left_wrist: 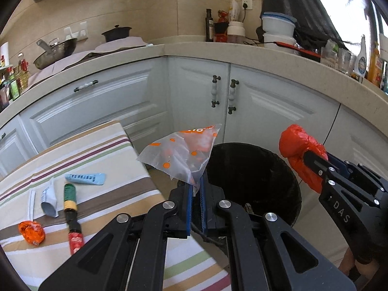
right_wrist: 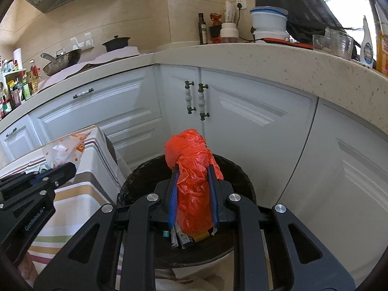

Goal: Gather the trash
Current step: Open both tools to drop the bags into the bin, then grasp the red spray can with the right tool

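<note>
My left gripper [left_wrist: 197, 189] is shut on a clear plastic bag with orange dots [left_wrist: 181, 155], held at the left rim of the black trash bin [left_wrist: 254, 169]. My right gripper [right_wrist: 192, 172] is shut on a crumpled red plastic bag [right_wrist: 191, 169] directly above the bin [right_wrist: 135, 181], which holds several paper scraps. The right gripper also shows in the left wrist view [left_wrist: 312, 162] with the red bag [left_wrist: 295, 145]. The left gripper [right_wrist: 65, 169] and its clear bag [right_wrist: 65, 150] show at left in the right wrist view.
A striped tablecloth [left_wrist: 97, 150] left of the bin carries a blue wrapper [left_wrist: 84, 178], a white wrapper [left_wrist: 49, 200], a green-and-red tube [left_wrist: 71, 213] and an orange crumpled wrapper [left_wrist: 31, 232]. White cabinets [left_wrist: 266, 111] and a cluttered counter stand behind the bin.
</note>
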`<state>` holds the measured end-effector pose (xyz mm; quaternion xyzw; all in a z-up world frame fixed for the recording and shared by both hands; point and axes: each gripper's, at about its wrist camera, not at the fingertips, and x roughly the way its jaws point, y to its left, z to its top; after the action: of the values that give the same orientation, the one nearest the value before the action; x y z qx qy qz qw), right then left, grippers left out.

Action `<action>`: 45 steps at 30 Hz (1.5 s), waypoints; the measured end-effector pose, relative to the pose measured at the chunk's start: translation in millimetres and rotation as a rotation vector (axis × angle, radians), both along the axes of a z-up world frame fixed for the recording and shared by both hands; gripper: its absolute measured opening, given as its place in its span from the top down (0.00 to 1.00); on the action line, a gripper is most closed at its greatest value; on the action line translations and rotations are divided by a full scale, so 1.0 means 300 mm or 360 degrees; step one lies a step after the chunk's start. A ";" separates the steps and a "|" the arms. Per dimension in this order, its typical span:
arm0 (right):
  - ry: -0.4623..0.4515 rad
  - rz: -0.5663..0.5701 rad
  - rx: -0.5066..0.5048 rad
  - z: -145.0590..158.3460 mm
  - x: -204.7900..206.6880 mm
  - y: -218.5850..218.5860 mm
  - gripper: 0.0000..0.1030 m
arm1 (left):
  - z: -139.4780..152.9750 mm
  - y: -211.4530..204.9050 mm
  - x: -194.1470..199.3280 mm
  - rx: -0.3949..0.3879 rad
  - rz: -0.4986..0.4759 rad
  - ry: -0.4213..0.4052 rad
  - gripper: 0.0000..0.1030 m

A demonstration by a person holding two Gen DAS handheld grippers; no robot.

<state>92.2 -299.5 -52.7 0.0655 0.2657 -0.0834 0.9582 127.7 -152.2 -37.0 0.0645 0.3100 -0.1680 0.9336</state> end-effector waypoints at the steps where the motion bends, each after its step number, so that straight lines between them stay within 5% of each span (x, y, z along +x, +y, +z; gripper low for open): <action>1: 0.0002 -0.0006 0.0002 -0.003 0.005 -0.009 0.80 | -0.005 -0.008 0.007 0.0005 -0.0002 0.0005 0.94; 12: 0.0023 -0.0040 0.0028 -0.043 0.067 -0.081 0.79 | -0.028 -0.074 0.062 0.0003 -0.0007 -0.0004 0.92; 17: 0.0040 -0.0074 0.0056 -0.075 0.107 -0.105 0.66 | -0.035 -0.096 0.087 0.0018 0.0009 -0.0036 0.62; 22: 0.0045 -0.0086 0.0058 -0.083 0.113 -0.101 0.62 | -0.032 -0.092 0.094 0.0012 0.0017 -0.0030 0.57; 45: -0.0042 0.0040 0.0031 0.035 0.010 0.107 0.51 | 0.066 0.169 -0.028 -0.0055 0.0226 -0.0085 0.45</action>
<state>95.1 -267.2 -42.1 0.0724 0.2547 -0.0679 0.9619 119.3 -101.5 -17.2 0.0308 0.2858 -0.1049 0.9520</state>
